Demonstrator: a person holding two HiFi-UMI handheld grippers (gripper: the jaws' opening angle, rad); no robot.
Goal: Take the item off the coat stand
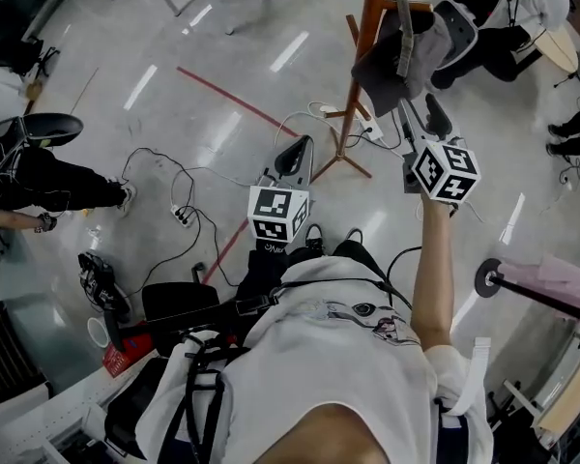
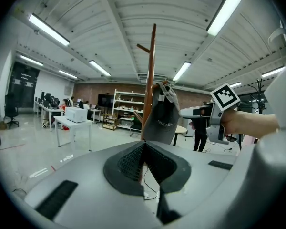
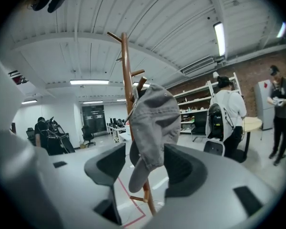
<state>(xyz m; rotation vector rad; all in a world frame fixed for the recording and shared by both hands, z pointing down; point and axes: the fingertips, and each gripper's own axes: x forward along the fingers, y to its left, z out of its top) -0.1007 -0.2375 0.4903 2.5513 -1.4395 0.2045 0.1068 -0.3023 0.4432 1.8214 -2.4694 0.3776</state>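
We reach our right arm out nearly level, right gripper (image 3: 148, 163) spread wide with the grey cap (image 3: 155, 123) between its jaws, unpressed, hanging on the coat stand (image 1: 367, 37). Left gripper (image 2: 144, 151) hangs back, closed, empty.

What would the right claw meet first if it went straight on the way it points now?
Probably the grey cap on the coat stand, which the right claw frames with open jaws; depth is unclear.

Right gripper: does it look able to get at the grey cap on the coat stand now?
Probably yes. The right gripper has open jaws, and the grey cap hangs straight ahead of them with nothing between; only the coat stand sits behind it.
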